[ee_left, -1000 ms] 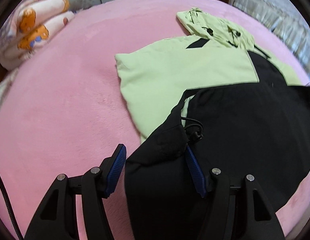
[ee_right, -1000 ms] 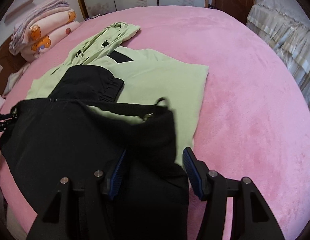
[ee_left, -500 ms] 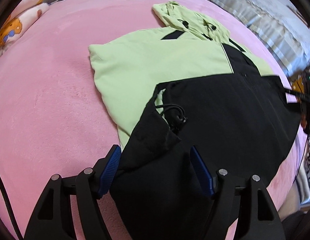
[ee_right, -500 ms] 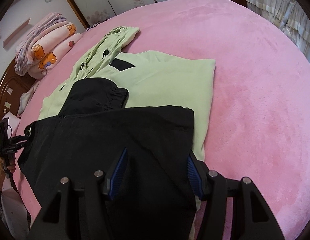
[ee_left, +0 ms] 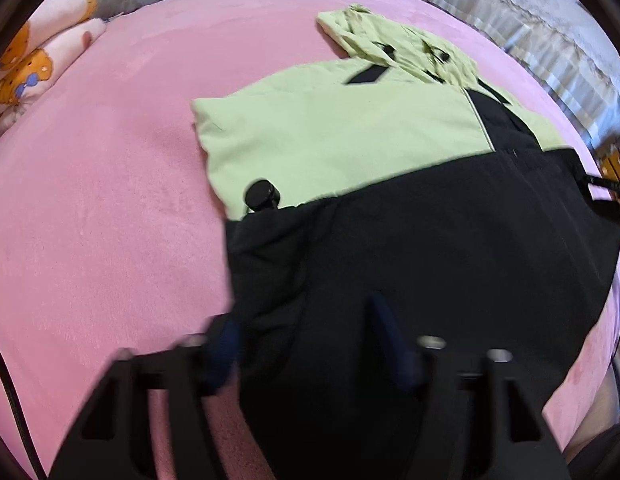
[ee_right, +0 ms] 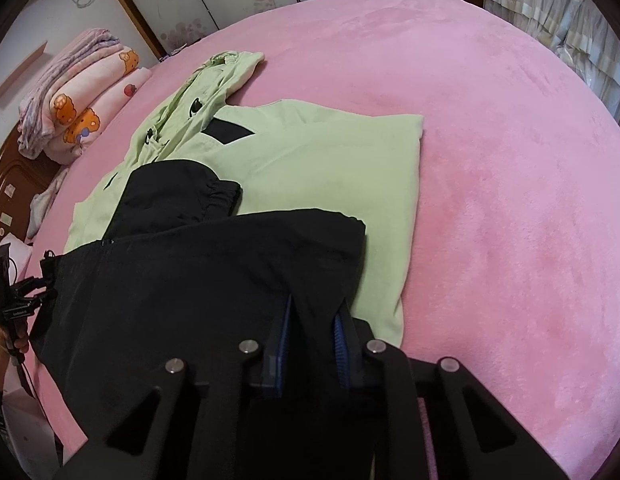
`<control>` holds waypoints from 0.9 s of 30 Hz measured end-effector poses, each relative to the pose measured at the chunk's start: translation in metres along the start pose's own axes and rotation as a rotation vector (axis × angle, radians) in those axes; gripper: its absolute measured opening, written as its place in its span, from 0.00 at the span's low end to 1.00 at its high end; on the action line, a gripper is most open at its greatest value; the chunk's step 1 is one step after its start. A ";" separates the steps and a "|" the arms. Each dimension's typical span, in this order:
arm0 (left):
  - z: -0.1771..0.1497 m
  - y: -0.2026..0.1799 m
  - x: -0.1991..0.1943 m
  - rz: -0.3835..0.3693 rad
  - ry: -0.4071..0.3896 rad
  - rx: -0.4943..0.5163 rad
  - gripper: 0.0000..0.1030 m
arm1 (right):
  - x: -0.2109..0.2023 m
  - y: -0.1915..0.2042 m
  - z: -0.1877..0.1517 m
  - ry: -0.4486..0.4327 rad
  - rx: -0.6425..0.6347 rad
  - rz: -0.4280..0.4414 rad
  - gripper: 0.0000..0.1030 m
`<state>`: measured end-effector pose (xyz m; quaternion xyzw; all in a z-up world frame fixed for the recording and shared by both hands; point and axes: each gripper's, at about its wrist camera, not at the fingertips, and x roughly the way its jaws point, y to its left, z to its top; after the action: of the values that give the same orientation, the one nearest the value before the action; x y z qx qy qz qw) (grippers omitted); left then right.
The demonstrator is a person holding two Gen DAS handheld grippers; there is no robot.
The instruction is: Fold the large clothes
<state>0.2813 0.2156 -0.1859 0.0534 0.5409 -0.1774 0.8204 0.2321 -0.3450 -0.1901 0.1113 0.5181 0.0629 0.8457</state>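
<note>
Right claw (ee_right: 311, 322) is closing narrow on a pinch of the jacket's black hem (ee_right: 214, 280); left claw (ee_left: 306, 340), blurred, is closing around the hem's other corner, though whether its pads bite yet cannot be told. The green-and-black jacket (ee_left: 341, 140) lies flat on the pink bed (ee_left: 110, 200), hood (ee_right: 214, 80) at the end far from the hem, toggle (ee_left: 262, 194) just beyond the hem's left corner. Judged risk: a shallow or single-layer bite would let a corner slip on lifting and skew the fold; no legible brand or writing.
</note>
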 end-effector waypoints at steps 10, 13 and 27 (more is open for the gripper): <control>0.009 0.001 -0.031 0.064 -0.089 -0.106 0.07 | -0.027 0.024 -0.009 -0.097 -0.096 -0.120 0.04; 0.017 -0.012 -0.048 0.111 -0.123 -0.114 0.07 | -0.052 0.028 -0.010 -0.168 -0.092 -0.127 0.03; 0.128 -0.016 -0.047 0.288 -0.278 -0.225 0.07 | -0.070 0.041 0.087 -0.370 -0.033 -0.245 0.03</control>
<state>0.3704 0.1761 -0.0888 0.0133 0.4260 -0.0025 0.9046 0.2782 -0.3311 -0.0816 0.0434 0.3627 -0.0533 0.9294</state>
